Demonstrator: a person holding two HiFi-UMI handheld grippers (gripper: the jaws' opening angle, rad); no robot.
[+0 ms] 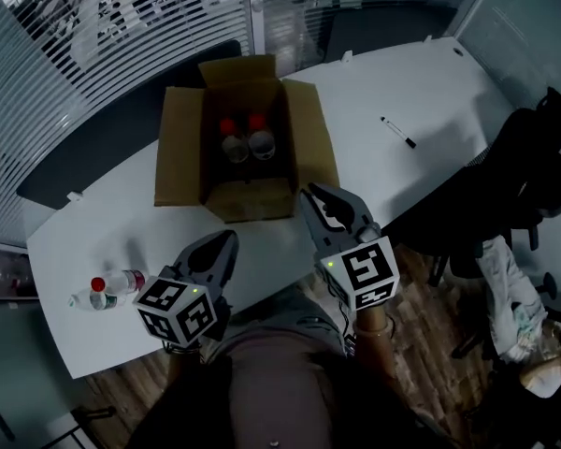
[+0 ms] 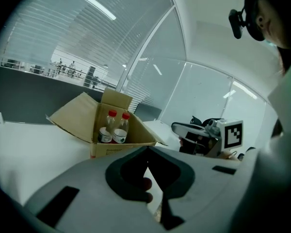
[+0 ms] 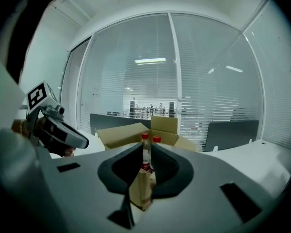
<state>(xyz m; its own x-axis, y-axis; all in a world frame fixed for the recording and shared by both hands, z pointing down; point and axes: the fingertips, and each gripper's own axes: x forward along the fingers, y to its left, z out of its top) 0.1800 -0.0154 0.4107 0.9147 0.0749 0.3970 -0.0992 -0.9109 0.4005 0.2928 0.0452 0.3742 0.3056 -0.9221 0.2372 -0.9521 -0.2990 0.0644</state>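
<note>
Both claws hover over the near edge of the white worktop [image 1: 430,82], close to the person's body, neither touching anything.

Left claw [image 1: 226,241]: jaw tips pressed together, nothing clamped. Only worktop shows through the gap below the tips.

Right claw [image 1: 316,195]: jaws a narrow slit apart, empty. It points far-ward at the cardboard box [image 1: 179,157], and the box contents show through the slit but sit well beyond the tips.

The box stands mid-worktop with its flaps open. 2 red-capped bottles [image 1: 247,141] stand upright inside, side by side and touching or nearly so, toward the far wall.

2 loose bottles [image 1: 123,280] lie on their sides at the near-left corner of the worktop, just left of the left claw and apart from it.

A marker [image 1: 397,132] lies far right, well apart from all of this. An office chair [image 1: 533,176] stands off the right edge.

Step in hand, as I read it: a hover between grips, w/ no contact on either side.

Any pick of a loose bottle would call for the left claw to open wide first, swing left and drop low, then line its jaws across the bottle body so it doesn't roll. A reach into the box would call for a wider right jaw gap and a steep approach over the near wall.
</note>
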